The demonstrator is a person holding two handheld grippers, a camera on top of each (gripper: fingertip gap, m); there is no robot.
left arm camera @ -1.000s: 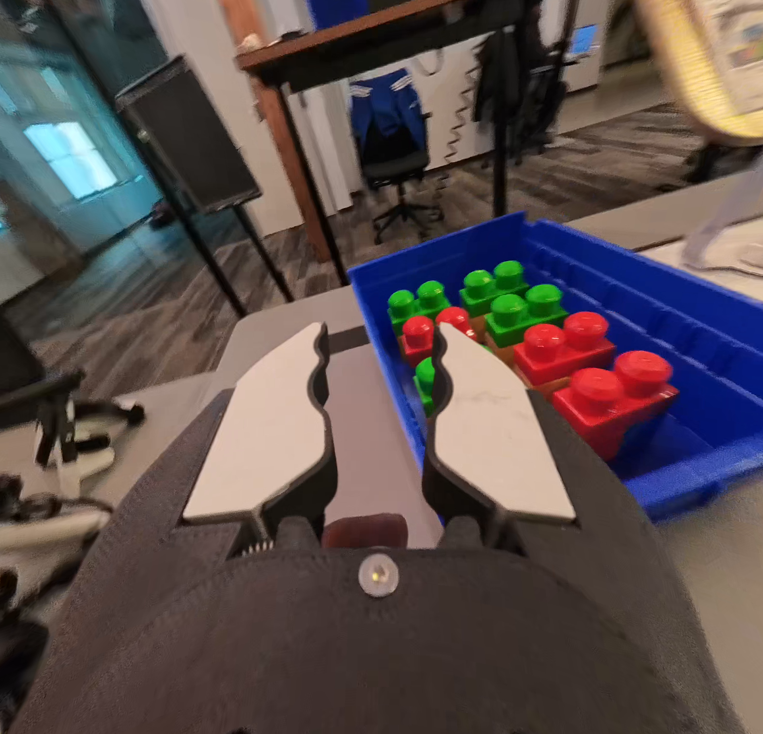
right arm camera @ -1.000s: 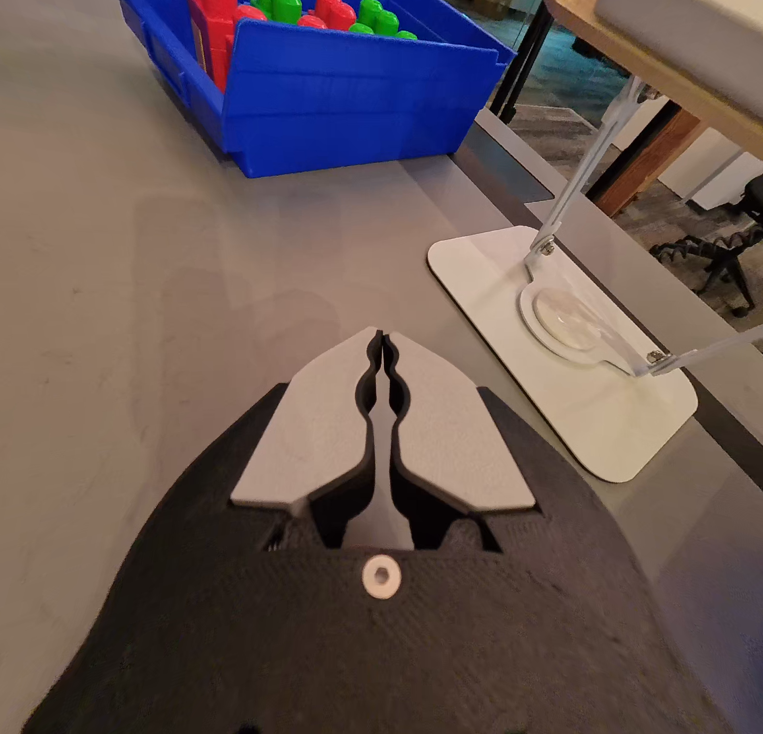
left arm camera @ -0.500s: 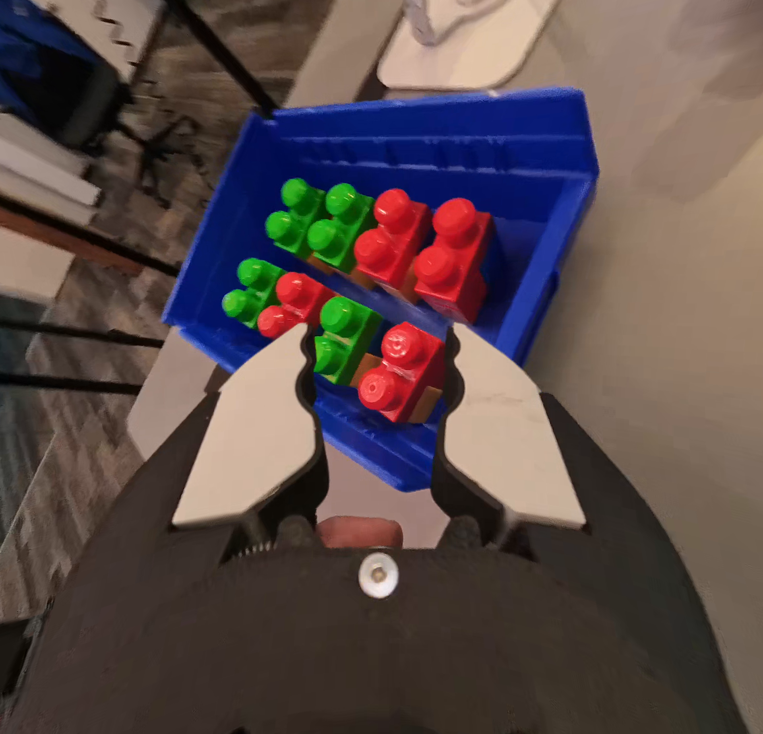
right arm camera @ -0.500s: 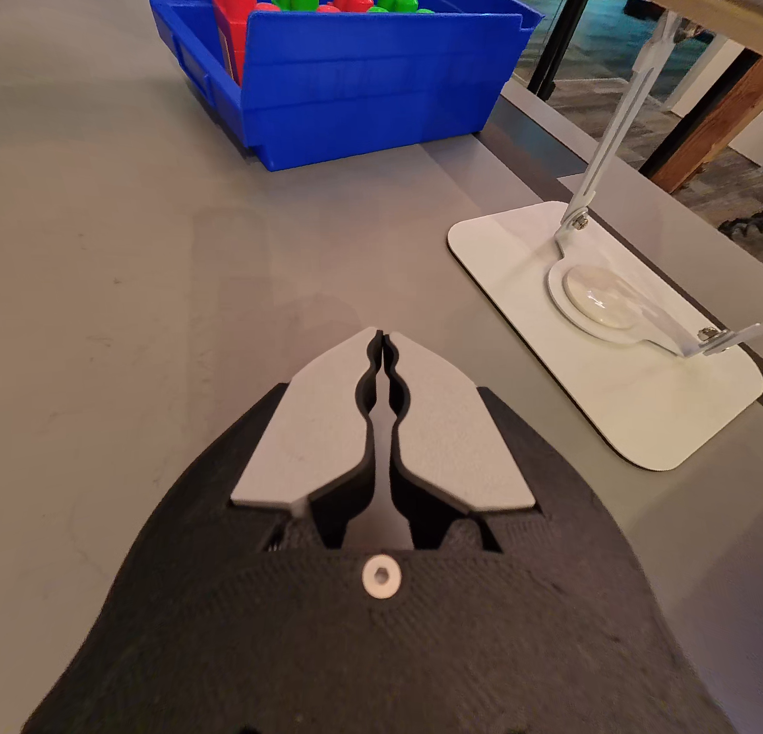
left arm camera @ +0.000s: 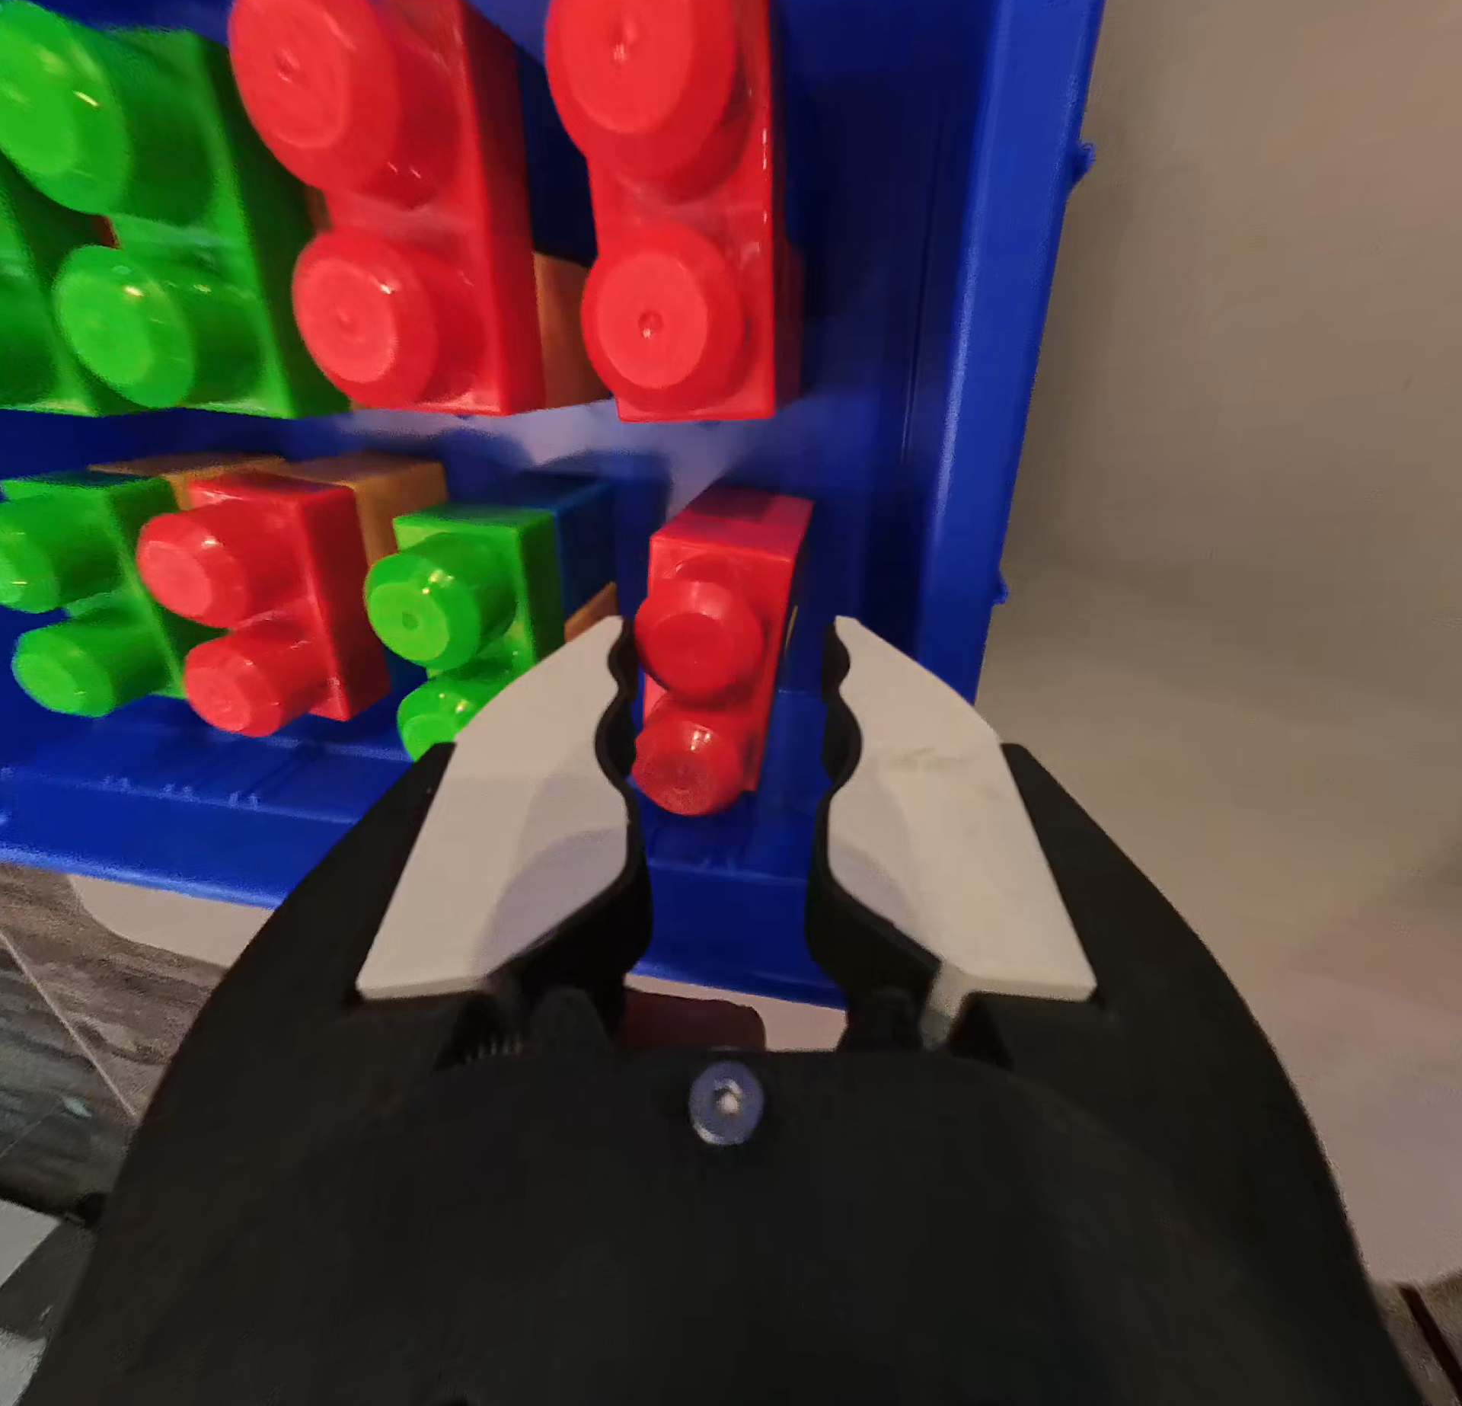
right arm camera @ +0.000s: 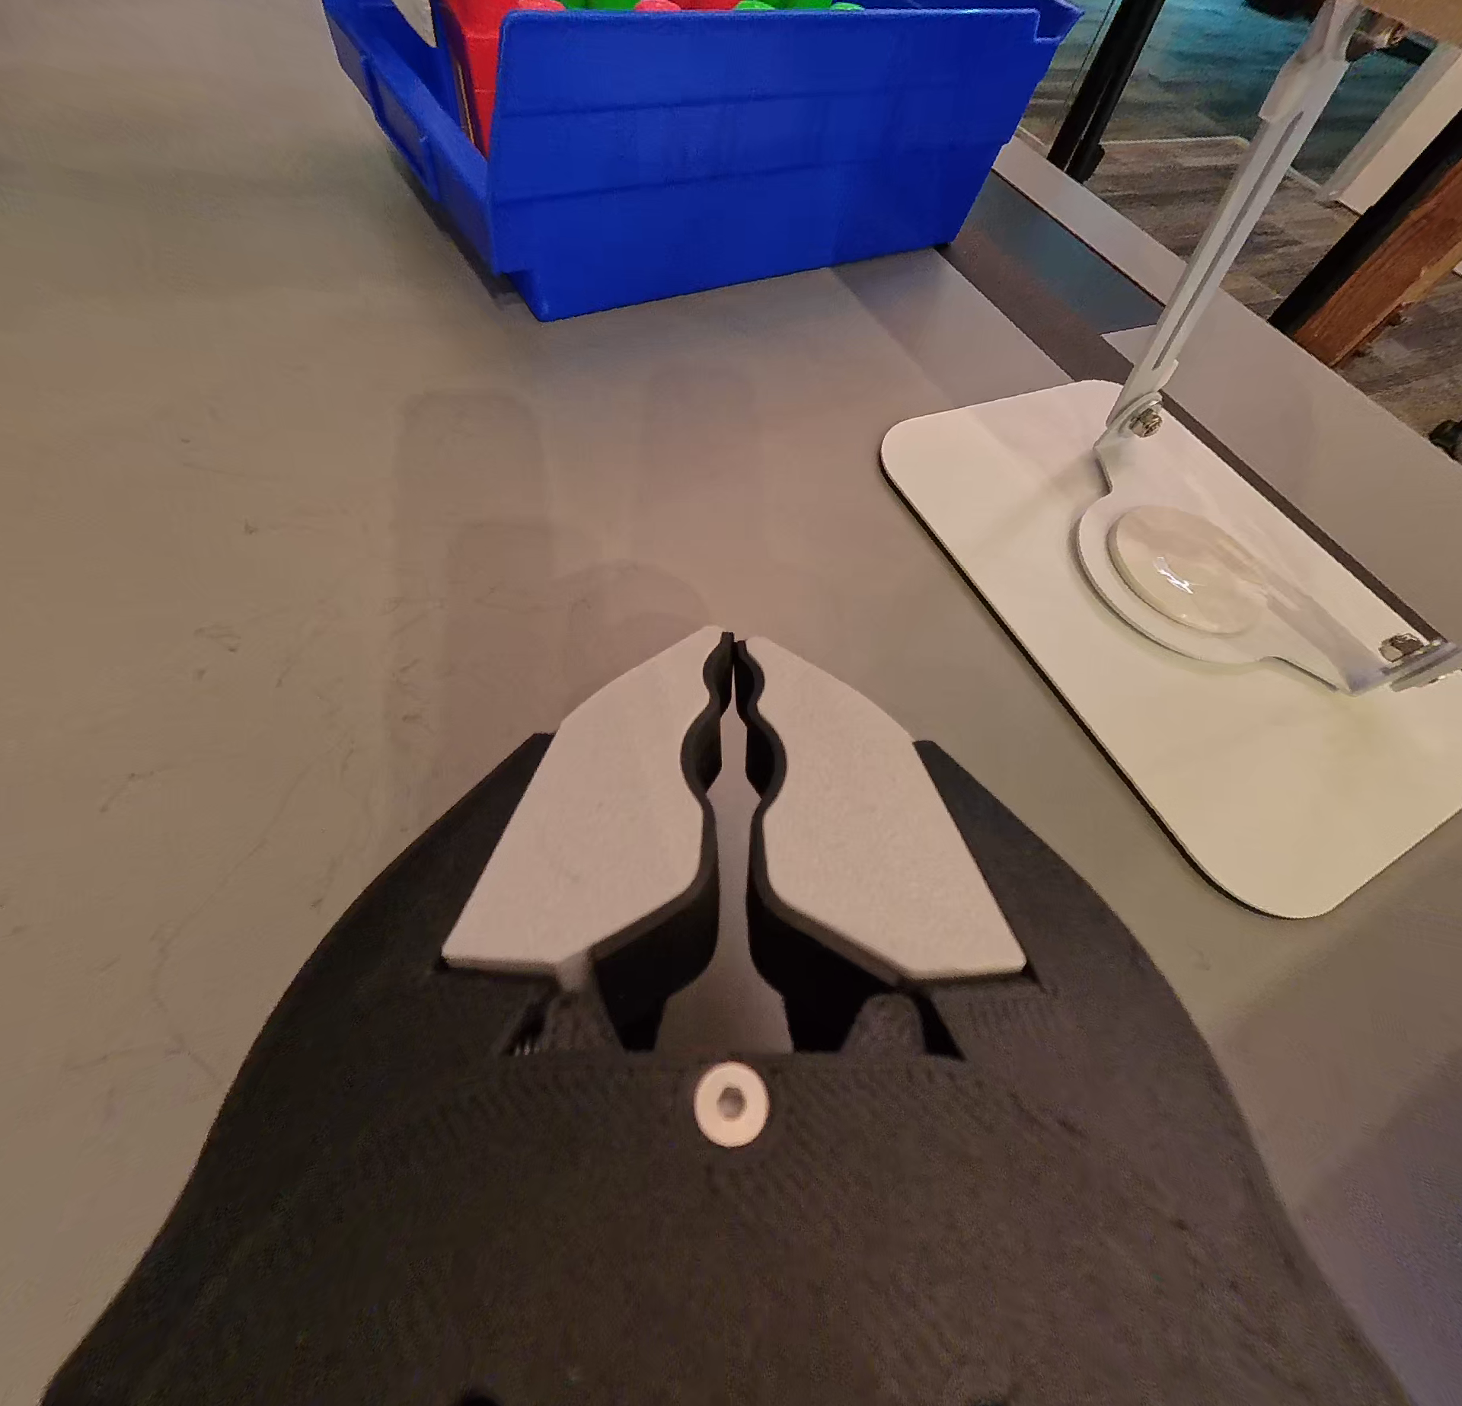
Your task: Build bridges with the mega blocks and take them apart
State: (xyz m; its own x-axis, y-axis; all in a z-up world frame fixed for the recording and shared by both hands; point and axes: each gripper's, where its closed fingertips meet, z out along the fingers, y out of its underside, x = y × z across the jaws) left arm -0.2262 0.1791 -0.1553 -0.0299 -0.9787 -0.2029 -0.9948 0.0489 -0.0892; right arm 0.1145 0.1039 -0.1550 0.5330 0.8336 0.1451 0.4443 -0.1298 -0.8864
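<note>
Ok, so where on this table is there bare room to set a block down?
The widest free patch is the grey table between the blue bin and the right tool, bordered on the right by the white stand base. The bin itself is crowded with red and green blocks.

Both tongs look alike: a broad matte-black body with a fine printed ribbing, widening toward the bottom of the frame. The left tongs (left arm camera: 724,660) and right tongs (right arm camera: 734,640) each carry two pale grey, wing-shaped fingers (right arm camera: 617,814) with wavy black inner pads. A single round screw (right arm camera: 732,1105) sits centred below the fingers.
</note>
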